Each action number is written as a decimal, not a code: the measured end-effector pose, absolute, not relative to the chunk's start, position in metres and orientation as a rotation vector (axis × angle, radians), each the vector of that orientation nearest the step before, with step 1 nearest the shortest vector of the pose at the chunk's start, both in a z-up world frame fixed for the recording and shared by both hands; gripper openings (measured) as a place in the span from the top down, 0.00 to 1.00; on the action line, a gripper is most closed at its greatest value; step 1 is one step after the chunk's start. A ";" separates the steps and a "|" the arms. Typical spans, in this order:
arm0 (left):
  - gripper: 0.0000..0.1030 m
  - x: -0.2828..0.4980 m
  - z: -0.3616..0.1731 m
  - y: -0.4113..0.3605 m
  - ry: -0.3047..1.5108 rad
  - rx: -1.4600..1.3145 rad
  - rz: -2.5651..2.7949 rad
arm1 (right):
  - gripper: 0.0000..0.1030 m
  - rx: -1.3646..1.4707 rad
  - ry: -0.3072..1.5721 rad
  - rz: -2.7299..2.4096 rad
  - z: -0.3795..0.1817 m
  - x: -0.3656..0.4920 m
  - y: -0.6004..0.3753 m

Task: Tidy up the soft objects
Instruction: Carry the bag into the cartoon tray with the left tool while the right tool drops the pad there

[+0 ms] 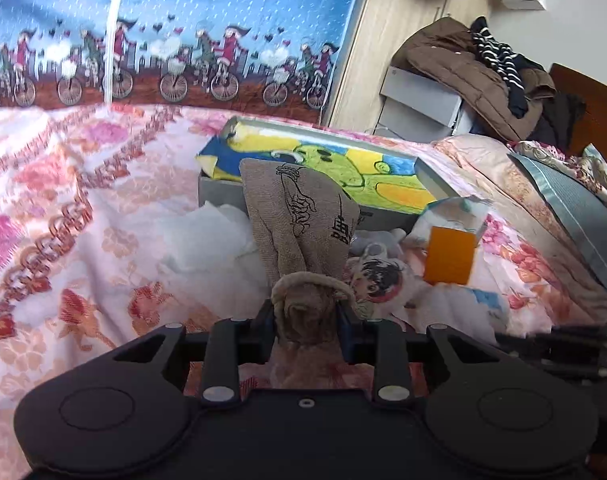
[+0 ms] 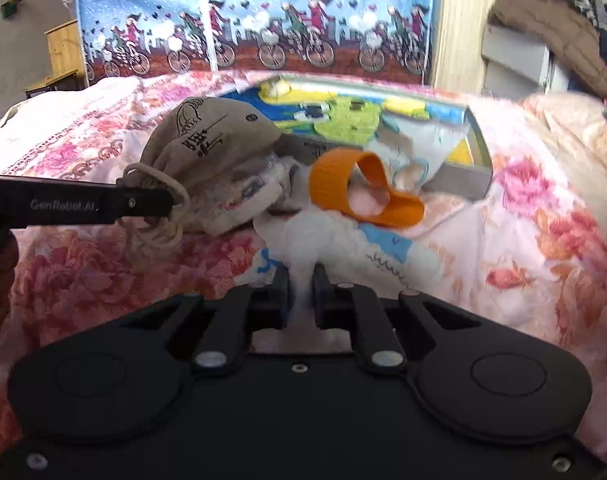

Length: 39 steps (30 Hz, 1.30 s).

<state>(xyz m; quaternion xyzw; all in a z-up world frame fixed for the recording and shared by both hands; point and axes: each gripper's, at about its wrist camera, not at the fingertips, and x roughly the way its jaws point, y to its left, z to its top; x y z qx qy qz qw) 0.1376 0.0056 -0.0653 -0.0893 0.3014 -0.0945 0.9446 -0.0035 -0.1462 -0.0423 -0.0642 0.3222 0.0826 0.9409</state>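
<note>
Already a yellow-and-blue cartoon towel (image 1: 343, 168) is seen spread inside the grey box (image 1: 219, 192) at the centre of the left wrist view, so part of the sorting can be judged done — several soft things are left on the floral bedspread (image 1: 83, 220) in front of it. A beige drawstring pouch (image 1: 299, 216) is held up at the middle of that frame, its gathered neck clamped between the left tongs (image 1: 305, 312). In the right wrist view the right tongs (image 2: 301, 284), at lower centre, are closed on a white cloth with blue print (image 2: 343, 240); an orange band (image 2: 359, 188) lies on it just above. A small doll with dark hair (image 1: 375, 276) and a white plastic bag (image 1: 207, 236) lie loose beside the pouch. Both tongs are angled downward toward the bed, the left entering the right view from the left edge. Neither held item has yet been placed in the box.
</note>
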 end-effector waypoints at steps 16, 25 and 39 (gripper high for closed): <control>0.68 0.101 -0.030 -0.002 0.450 -0.175 -0.124 | 0.95 -0.143 0.345 0.170 0.017 -0.020 -0.155; 0.68 0.165 -0.014 -0.016 0.379 -0.173 -0.123 | 0.95 -0.152 0.180 0.098 0.046 0.064 -0.188; 0.68 0.314 -0.018 -0.044 0.430 -0.186 -0.149 | 0.95 -0.073 0.267 0.018 -0.008 0.215 -0.250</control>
